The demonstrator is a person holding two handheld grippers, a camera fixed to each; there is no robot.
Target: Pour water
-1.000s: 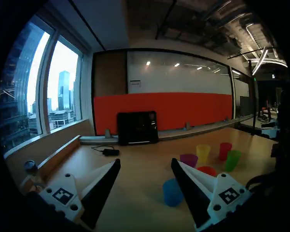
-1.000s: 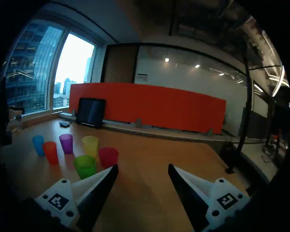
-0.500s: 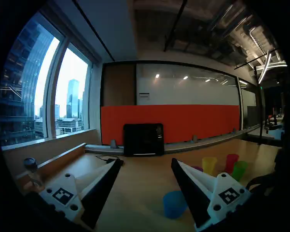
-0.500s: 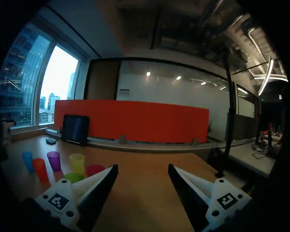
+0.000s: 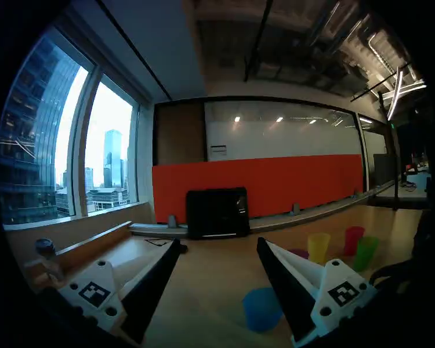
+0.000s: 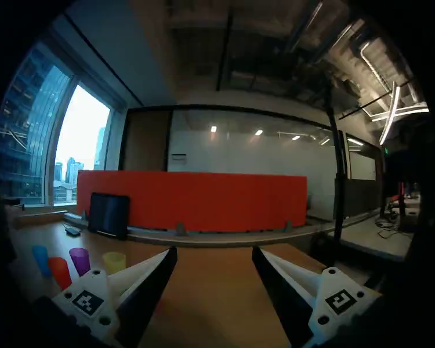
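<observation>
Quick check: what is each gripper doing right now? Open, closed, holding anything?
Left gripper: open, holding nothing.
Right gripper: open, holding nothing.

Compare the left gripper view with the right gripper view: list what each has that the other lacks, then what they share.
Left gripper view: a green cup, a red cup and a bottle at far left. Right gripper view: an orange cup and a black pole. Both: the blue cup, yellow cup, tablet and orange panel.
</observation>
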